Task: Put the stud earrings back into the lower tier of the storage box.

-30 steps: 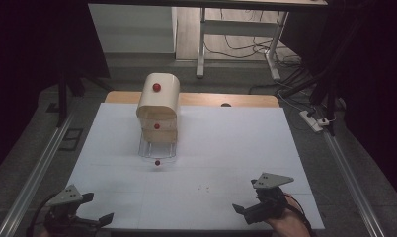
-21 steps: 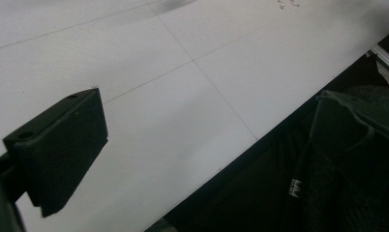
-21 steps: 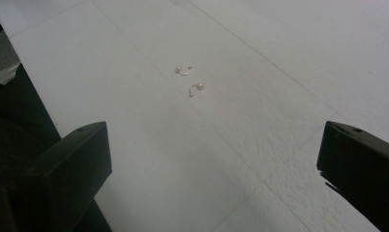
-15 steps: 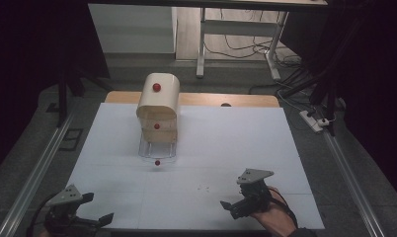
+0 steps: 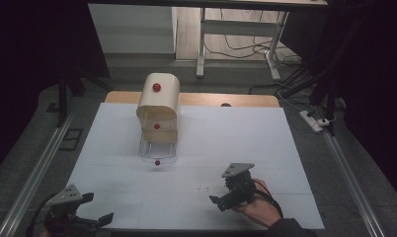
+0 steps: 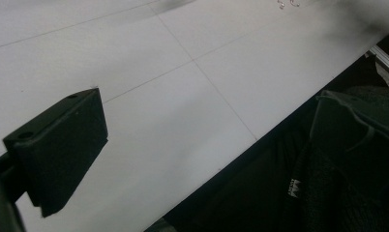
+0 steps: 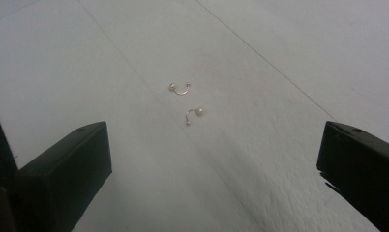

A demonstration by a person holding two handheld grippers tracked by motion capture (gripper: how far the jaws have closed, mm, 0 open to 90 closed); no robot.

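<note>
Resting at the near left corner of the white worktop, well away from the earrings, the left tongs sit spread apart with nothing between them; the left gripper view shows one black jaw over bare white surface. Farther back stands a small cream wooden chest with red knobs, well beyond the earrings. To the right, the right tongs hover wide apart and hold nothing, aimed at the two earrings. These small hooked pieces lie side by side, just apart, on the worktop ahead of the jaws.
</note>
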